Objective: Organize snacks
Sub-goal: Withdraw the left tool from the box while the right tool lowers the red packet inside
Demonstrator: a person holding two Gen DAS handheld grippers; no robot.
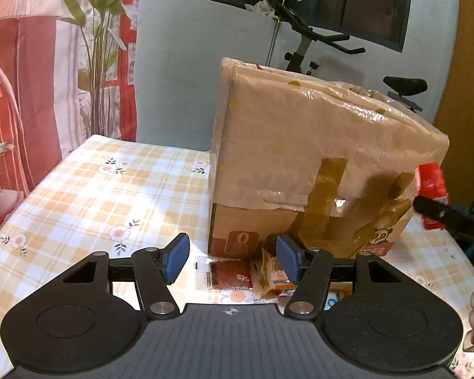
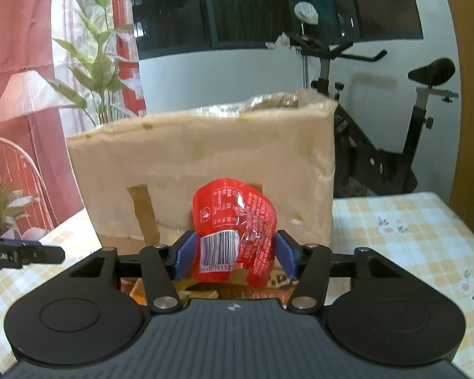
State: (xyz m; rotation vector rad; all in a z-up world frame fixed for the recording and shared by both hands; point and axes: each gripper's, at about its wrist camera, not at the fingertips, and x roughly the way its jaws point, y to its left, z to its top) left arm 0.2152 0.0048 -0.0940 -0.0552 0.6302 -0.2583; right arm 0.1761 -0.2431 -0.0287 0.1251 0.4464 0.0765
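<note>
A tall taped cardboard box (image 1: 316, 158) stands on the checked tablecloth (image 1: 94, 195); it also fills the right wrist view (image 2: 205, 158). My left gripper (image 1: 232, 260) is open and empty, low over several snack packets (image 1: 227, 276) lying at the box's foot. My right gripper (image 2: 233, 254) is shut on a red snack packet (image 2: 233, 230) with a barcode label, held upright in front of the box. That packet and gripper show at the right edge of the left wrist view (image 1: 431, 195).
An exercise bike (image 2: 379, 145) stands behind the table at the right. A printed red curtain (image 1: 31, 79) hangs at the left. The tablecloth (image 2: 410, 230) extends right of the box. The left gripper's finger (image 2: 25, 254) shows at the left.
</note>
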